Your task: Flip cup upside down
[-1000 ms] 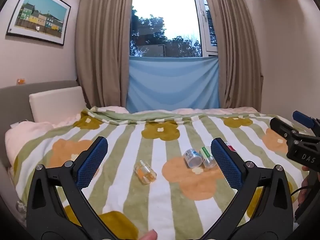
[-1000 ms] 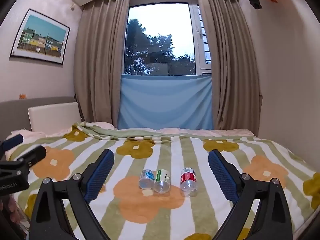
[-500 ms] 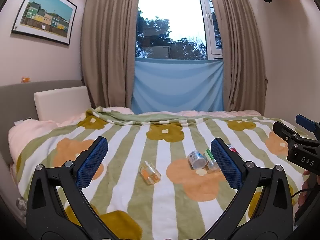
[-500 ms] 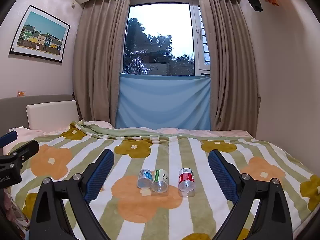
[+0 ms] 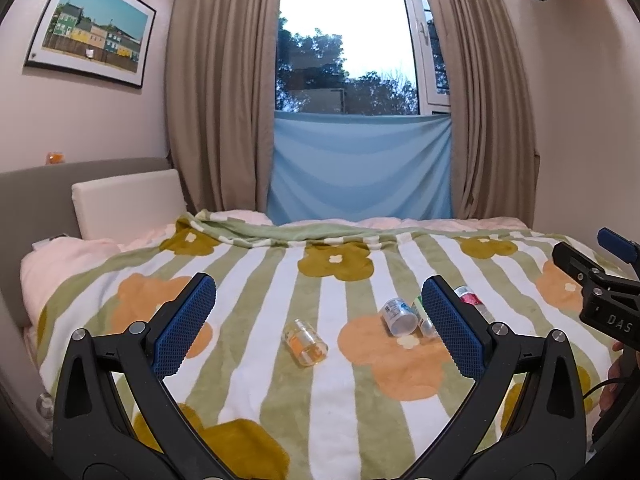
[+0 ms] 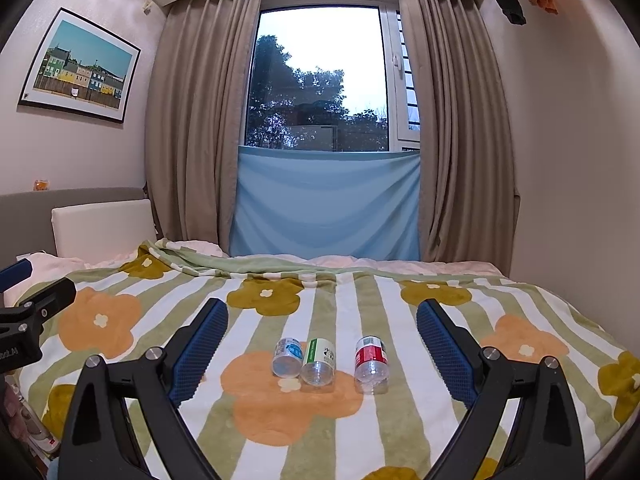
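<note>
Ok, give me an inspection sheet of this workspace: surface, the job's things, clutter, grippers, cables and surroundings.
Surface: bed with a striped flower blanket, soft and slightly rumpled.
Job's things: four small clear cups lying on their sides: orange-label cup alone; blue-label cup and green-label cup close together, contact unclear; red-label cup apart.
Clutter: nothing seen on the blanket.
Grippers: left hand-held gripper open, holding nothing, above the blanket; right hand-held gripper open, holding nothing, the three labelled cups between its fingers in its own view.
Cables: thin dark cable at the right edge of the left view.
Surroundings: window, curtains, blue cloth, framed picture, pillow.
</note>
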### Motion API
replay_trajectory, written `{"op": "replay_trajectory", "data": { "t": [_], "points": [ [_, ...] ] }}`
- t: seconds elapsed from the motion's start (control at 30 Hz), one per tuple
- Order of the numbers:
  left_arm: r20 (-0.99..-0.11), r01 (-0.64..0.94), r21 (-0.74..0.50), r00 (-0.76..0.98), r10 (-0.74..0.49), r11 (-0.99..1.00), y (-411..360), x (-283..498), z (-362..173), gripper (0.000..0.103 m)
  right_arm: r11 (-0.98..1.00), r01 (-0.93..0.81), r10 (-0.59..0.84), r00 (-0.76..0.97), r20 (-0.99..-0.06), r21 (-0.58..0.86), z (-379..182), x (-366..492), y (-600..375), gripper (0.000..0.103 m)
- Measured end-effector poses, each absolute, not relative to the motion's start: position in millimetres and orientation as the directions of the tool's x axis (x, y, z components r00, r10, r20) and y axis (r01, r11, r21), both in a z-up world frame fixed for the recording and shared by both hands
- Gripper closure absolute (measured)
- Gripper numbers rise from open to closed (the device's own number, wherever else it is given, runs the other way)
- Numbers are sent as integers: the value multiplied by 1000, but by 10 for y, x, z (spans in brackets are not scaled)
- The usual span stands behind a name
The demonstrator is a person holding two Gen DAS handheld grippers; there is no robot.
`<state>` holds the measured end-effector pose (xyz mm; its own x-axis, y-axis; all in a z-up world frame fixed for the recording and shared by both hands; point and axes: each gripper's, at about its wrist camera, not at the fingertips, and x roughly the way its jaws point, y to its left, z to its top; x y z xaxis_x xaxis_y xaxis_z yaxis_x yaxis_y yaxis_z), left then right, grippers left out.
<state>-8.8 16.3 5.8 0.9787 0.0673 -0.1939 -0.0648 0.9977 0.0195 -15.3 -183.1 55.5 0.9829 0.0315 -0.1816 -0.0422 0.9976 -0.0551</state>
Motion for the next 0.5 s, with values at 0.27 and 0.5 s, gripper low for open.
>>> {"op": "replay_trajectory", "data": {
  "t": [0.27,0.5],
  "points": [
    [-216,-79,15,973,81,997,194,-39,51,0,997,-49,37,982,-187,-59,554,-122,-1841,8],
    [-215,-88,16,973,89,996,195,-26,68,0,997,-65,54,980,-190,-53,555,-102,-1832,8]
  ]
}}
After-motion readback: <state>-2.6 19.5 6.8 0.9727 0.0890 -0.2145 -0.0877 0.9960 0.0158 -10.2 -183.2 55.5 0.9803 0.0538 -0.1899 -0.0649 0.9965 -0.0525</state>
